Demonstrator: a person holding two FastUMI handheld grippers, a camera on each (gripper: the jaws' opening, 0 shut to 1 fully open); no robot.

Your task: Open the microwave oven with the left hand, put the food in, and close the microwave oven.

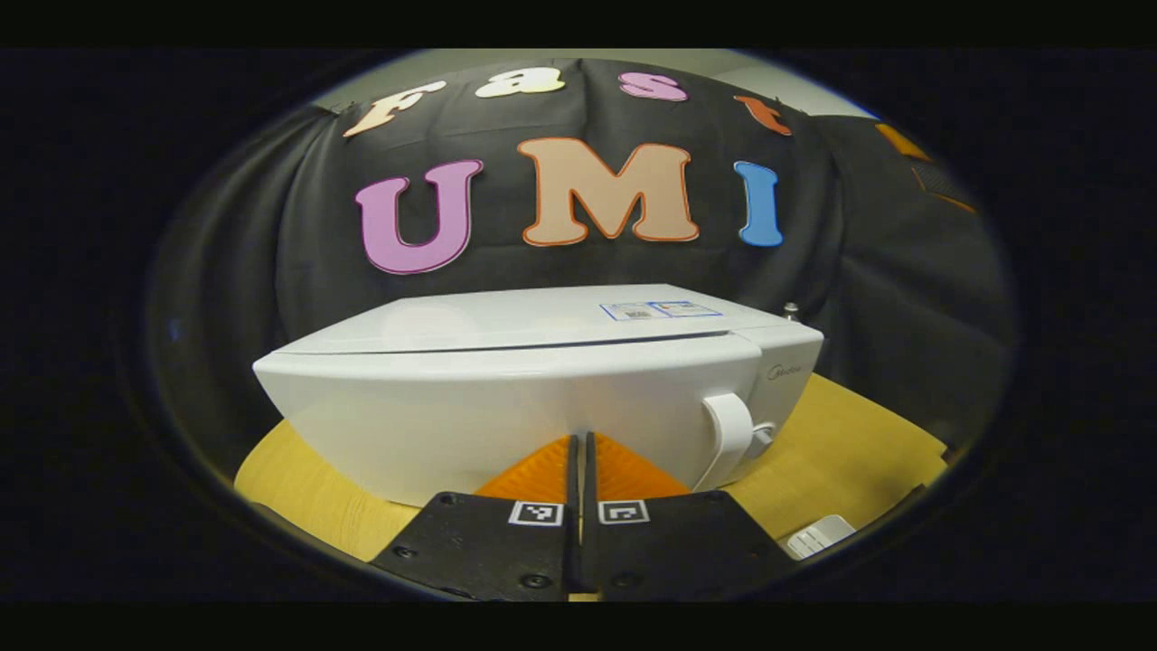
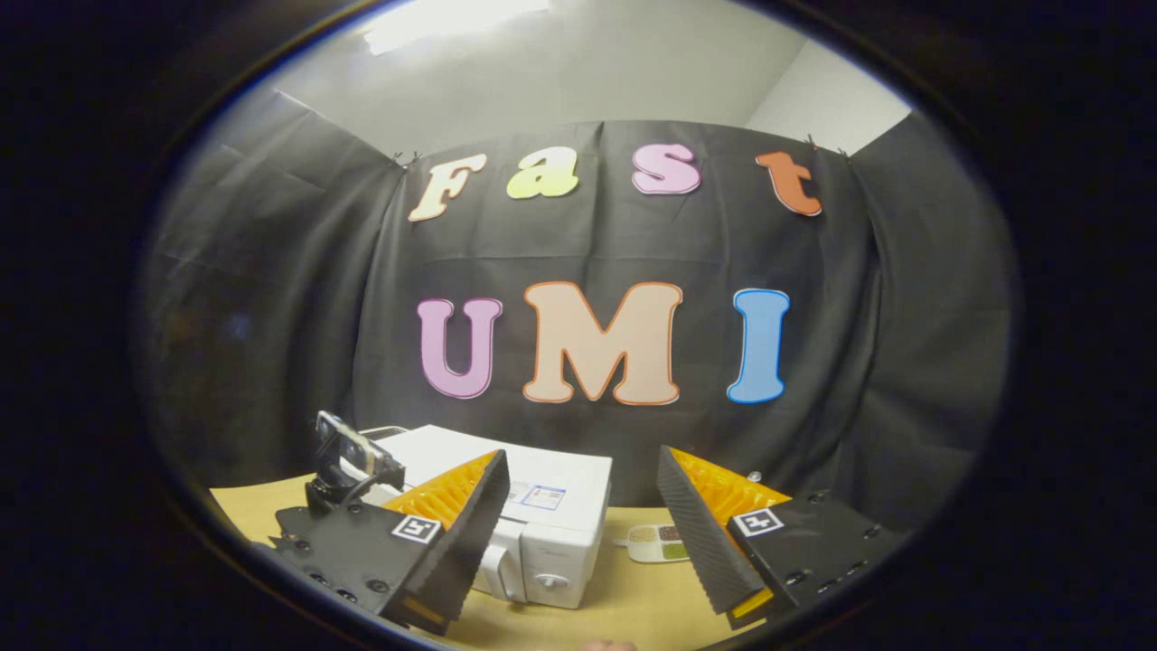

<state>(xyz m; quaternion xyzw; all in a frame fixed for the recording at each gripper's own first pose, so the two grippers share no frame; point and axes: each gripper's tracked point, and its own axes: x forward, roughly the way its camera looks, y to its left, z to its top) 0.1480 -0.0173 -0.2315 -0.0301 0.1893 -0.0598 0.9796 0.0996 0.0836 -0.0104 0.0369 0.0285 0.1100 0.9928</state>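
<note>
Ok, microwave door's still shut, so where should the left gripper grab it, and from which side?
Take the door handle, the vertical white loop at the right end of the microwave door, beside the control panel. It stands proud of the door, so come straight in from the front and likely span it sideways. The left gripper is shut now and points left of the handle; open it first.

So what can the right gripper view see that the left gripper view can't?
Right gripper view: a little food tray on the table beside the microwave, the microwave's round knob, and the right gripper open wide. Left gripper view: the left gripper shut, and a small white thing at the table's edge. Both: the closed white microwave, its handle and the yellow table.
</note>
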